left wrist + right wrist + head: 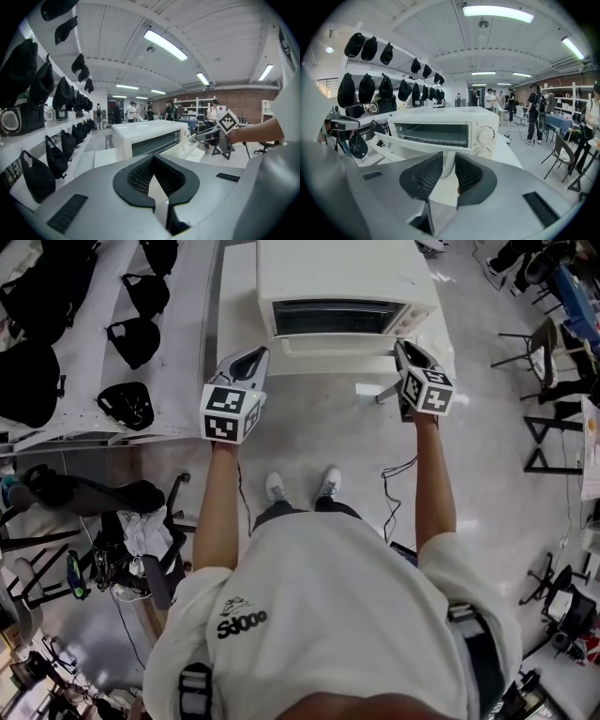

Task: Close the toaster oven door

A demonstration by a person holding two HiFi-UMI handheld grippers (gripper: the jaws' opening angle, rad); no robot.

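Little here can be read. The person's white shirt [328,615] carries a small black logo [242,620] whose letters look like "Sdooo" (I would not swear to it). Each marker cube, left [230,413] and right [427,390], shows only black-and-white square patterns and no words. On the toaster oven [347,277] there is a tiny mark above the two knobs [486,136], too small to make out.

The oven stands at the far end of a white tabletop [239,296], and its toaster oven door [328,346] is dropped open towards the person. The right claw [401,348] is at the door's right end. The right gripper view shows its pads partly closed, pressing on a white piece of the door's edge between them. The left claw [255,357] is just beside the door's left end, its tips together with nothing between them.

The oven's far side is cut off by the top of the head view, and its inside is dark there. The person's head is out of the picture. The black bags [131,338] on the shelf [94,432] to the left are dark shapes with little detail. The people far off in the room are too small to describe.
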